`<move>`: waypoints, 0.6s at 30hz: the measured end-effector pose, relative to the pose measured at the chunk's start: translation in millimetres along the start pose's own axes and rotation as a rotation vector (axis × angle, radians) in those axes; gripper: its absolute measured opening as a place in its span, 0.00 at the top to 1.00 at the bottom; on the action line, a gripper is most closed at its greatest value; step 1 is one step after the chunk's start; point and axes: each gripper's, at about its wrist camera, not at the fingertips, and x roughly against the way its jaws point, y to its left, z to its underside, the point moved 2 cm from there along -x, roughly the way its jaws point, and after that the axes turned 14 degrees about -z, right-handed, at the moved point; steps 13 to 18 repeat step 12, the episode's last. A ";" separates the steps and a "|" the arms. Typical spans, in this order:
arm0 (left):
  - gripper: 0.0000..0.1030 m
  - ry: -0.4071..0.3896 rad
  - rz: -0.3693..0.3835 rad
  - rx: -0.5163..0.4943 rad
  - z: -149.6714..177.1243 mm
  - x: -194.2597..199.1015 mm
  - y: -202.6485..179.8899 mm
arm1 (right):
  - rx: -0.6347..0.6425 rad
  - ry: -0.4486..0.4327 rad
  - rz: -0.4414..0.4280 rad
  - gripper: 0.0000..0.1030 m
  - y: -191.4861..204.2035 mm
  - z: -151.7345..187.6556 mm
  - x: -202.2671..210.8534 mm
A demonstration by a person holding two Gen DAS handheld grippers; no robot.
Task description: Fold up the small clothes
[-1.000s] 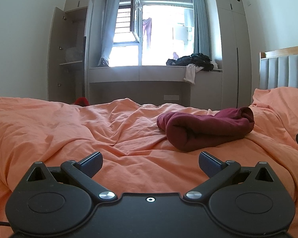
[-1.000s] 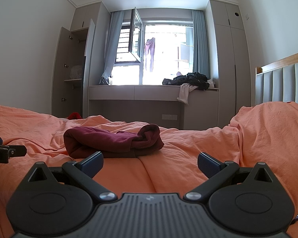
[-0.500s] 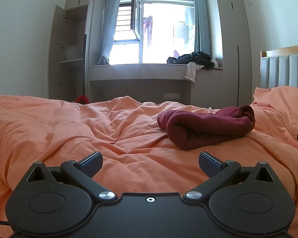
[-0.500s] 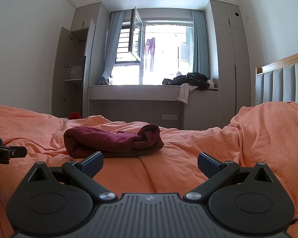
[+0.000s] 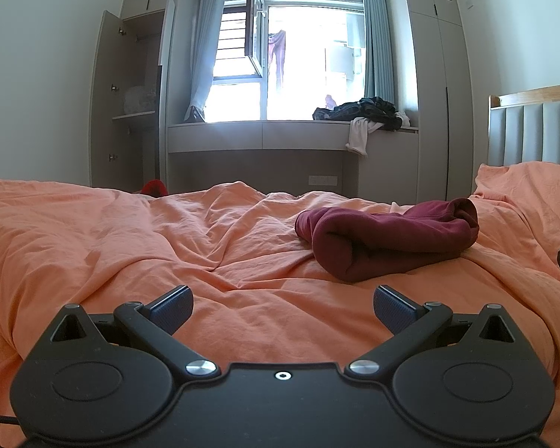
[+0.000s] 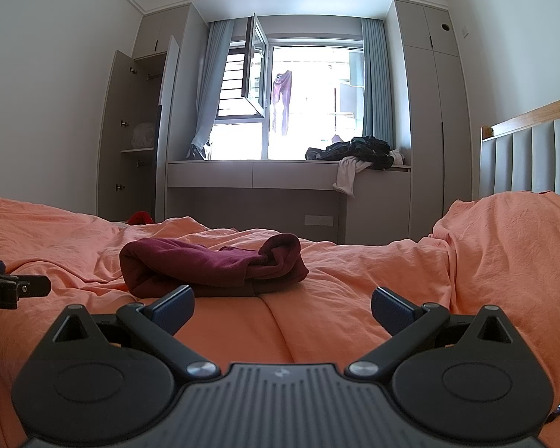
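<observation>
Maroon garment (image 5: pixel 388 239) lies bundled on the rumpled orange bedspread (image 5: pixel 130 239).

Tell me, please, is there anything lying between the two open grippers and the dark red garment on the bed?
Nothing visible. Only bare orange bedsheet lies between the left gripper, the right gripper and the dark red garment.

Left claw (image 6: pixel 3 287) cut off, frame edge
</observation>
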 end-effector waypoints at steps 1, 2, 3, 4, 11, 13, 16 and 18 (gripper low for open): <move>0.00 0.000 0.000 0.000 0.0 0.0 0.0 | 0.000 0.000 0.000 0.00 0.0 0.0 0.0; 0.00 0.000 0.000 0.000 0.0 -0.1 0.1 | 0.000 0.000 0.000 0.00 0.0 0.0 0.0; 0.00 0.000 -0.001 0.000 0.0 0.0 -0.1 | 0.000 0.000 0.000 0.00 0.0 0.0 0.0; 0.00 0.000 -0.001 0.000 0.0 0.0 0.0 | 0.000 0.000 0.000 0.00 0.0 0.0 0.0; 0.00 0.002 0.001 -0.001 0.1 0.1 -0.8 | 0.001 0.000 0.000 0.00 0.1 0.1 0.0; 0.00 0.002 0.001 -0.001 0.0 0.1 -0.7 | 0.001 0.000 0.000 0.00 0.1 0.1 0.0; 0.00 0.002 0.001 -0.001 0.0 0.1 -0.7 | 0.001 0.000 0.000 0.00 0.1 0.1 0.0; 0.00 0.002 0.001 -0.001 0.0 0.1 -0.7 | 0.001 0.000 0.000 0.00 0.1 0.1 0.0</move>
